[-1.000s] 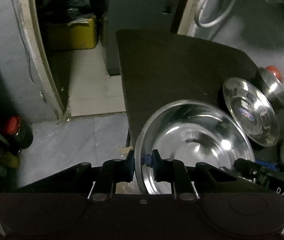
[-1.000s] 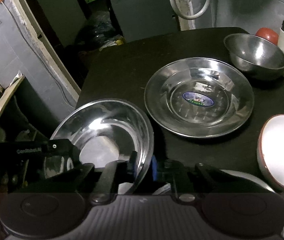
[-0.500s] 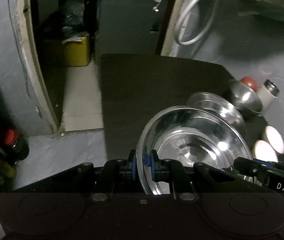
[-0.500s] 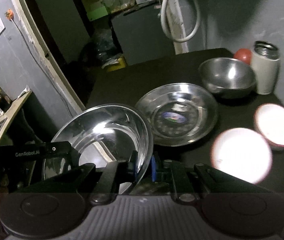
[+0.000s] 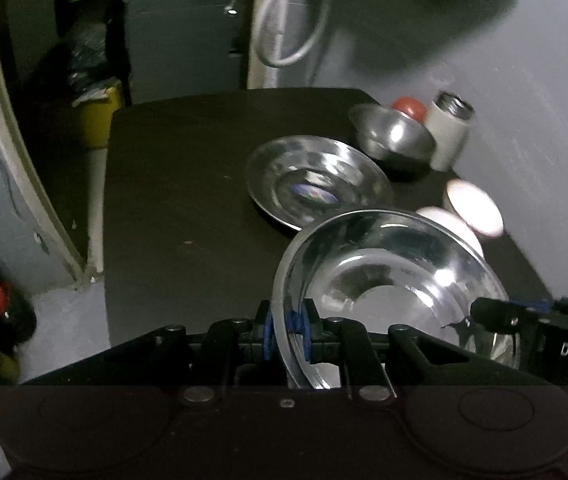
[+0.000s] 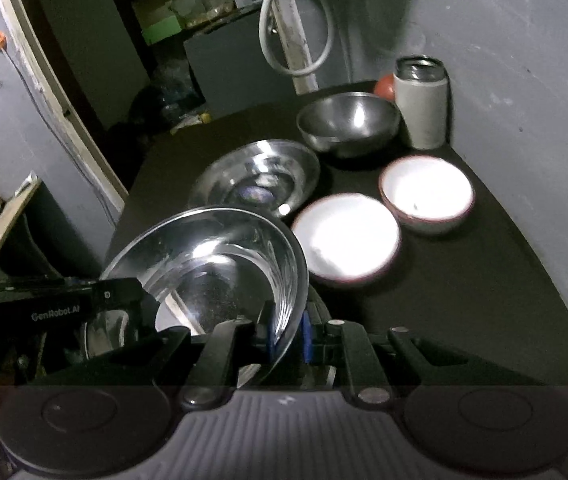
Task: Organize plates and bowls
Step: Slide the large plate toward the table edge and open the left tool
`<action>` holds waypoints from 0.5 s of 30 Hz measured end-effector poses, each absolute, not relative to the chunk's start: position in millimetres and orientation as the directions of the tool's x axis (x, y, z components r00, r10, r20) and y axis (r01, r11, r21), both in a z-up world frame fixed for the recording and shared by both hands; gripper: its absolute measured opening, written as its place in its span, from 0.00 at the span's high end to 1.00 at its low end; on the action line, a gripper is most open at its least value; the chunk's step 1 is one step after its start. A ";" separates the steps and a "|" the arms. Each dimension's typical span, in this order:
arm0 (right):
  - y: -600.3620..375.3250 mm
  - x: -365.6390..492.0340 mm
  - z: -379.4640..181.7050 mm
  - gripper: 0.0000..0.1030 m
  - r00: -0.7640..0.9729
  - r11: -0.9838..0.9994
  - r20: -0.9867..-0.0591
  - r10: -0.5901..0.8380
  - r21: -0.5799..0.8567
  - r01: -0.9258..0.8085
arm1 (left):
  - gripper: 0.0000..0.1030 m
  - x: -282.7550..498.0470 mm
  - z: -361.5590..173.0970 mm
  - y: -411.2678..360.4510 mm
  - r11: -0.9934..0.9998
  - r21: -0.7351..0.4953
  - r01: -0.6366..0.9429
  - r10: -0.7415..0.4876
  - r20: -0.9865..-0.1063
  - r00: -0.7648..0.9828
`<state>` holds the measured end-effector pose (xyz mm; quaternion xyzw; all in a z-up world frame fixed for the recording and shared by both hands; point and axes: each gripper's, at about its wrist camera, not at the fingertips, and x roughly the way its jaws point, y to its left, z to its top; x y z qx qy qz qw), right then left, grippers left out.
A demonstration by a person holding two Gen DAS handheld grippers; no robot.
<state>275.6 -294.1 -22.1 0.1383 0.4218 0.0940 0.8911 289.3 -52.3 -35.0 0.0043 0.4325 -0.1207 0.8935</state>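
Gripping steel plate (image 5: pixel 396 276) w/ both grippers, L (image 5: pixel 287 330) & R (image 6: pixel 286 330); plate empty.

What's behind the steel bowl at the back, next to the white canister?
A round red object sits behind the deep steel bowl, beside the white metal-rimmed canister. Only its top shows; bowl and canister cover the rest, so what it is stays unclear.

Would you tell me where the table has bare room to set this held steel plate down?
The table's left half, from the flat steel plate to the left edge, is bare. The right side is crowded: steel bowl, canister, two white bowls.
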 end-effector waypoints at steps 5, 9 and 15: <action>-294.9 266.3 -33.8 0.84 0.587 0.956 -0.763 0.271 0.284 -0.072 | 0.81 274.6 -44.5 -74.4 0.963 0.009 0.269 -0.159 -0.788 0.596; -291.2 266.4 -35.6 0.84 0.576 0.962 -0.774 0.264 0.252 -0.102 | 0.80 271.4 -51.8 -81.3 0.960 0.053 0.275 -0.126 -0.796 0.592; -279.5 266.7 -33.8 0.83 0.577 0.973 -0.783 0.230 0.176 -0.149 | 0.78 271.2 -60.6 -83.6 0.956 0.082 0.281 -0.101 -0.809 0.579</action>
